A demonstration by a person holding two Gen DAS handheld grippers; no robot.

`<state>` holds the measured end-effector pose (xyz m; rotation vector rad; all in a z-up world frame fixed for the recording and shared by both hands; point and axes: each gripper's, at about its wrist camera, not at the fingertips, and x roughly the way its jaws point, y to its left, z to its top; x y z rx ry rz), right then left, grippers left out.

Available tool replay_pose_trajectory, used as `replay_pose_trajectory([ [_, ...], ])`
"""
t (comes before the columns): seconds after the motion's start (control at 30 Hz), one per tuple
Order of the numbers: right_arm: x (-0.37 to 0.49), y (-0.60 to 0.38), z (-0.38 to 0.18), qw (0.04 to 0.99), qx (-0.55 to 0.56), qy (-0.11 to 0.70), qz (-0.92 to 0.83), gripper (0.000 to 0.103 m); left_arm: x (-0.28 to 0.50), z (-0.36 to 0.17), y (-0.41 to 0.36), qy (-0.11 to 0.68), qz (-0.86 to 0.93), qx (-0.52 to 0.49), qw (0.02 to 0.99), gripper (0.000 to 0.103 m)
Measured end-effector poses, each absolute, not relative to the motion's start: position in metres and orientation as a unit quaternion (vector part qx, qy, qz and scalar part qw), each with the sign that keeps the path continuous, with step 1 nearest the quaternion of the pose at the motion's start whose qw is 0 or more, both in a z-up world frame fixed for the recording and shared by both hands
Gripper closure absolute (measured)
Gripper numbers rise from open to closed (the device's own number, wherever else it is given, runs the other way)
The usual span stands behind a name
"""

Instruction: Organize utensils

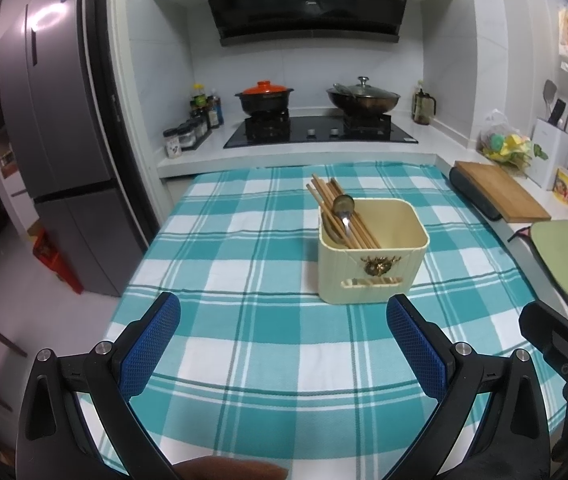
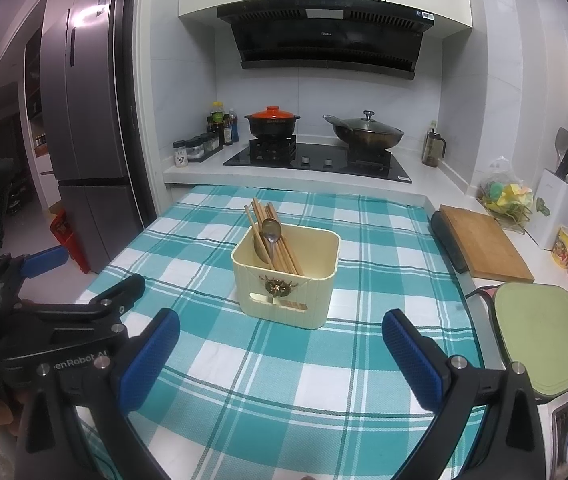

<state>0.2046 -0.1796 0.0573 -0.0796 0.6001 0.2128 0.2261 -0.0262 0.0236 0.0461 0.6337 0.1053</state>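
Now — jaws: left gripper and right gripper both spread, empty.
Holder: cream box already carries chopsticks, spoon.
Tip: withdraw clear — avoid tipping it.

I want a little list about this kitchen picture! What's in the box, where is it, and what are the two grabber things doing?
box: cream utensil holder, upright on the teal checked tablecloth
inside the box: wooden chopsticks and a metal spoon, leaning toward its back left corner
loose utensils on the cloth: none visible
left gripper: open, holding nothing, short of the box
right gripper: open, holding nothing, short of the box
behind the table: stove with an orange-lidded pot and a lidded wok
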Motion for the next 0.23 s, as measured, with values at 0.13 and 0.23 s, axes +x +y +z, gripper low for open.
replay_pose_trajectory([
  [0.13, 0.2041, -0.1798, 0.0544, 0.948, -0.039, 0.297, 0.104, 0.000, 0.2283, 0.0227, -0.0276, 0.312, 0.054, 0.022, 0.948, 0.000],
  [0.23, 0.2063, -0.1820, 0.0537, 0.948, -0.036, 0.298, 0.103, 0.000, 0.2282, 0.0228, -0.0283, 0.309, 0.052, 0.023, 0.949, 0.000],
])
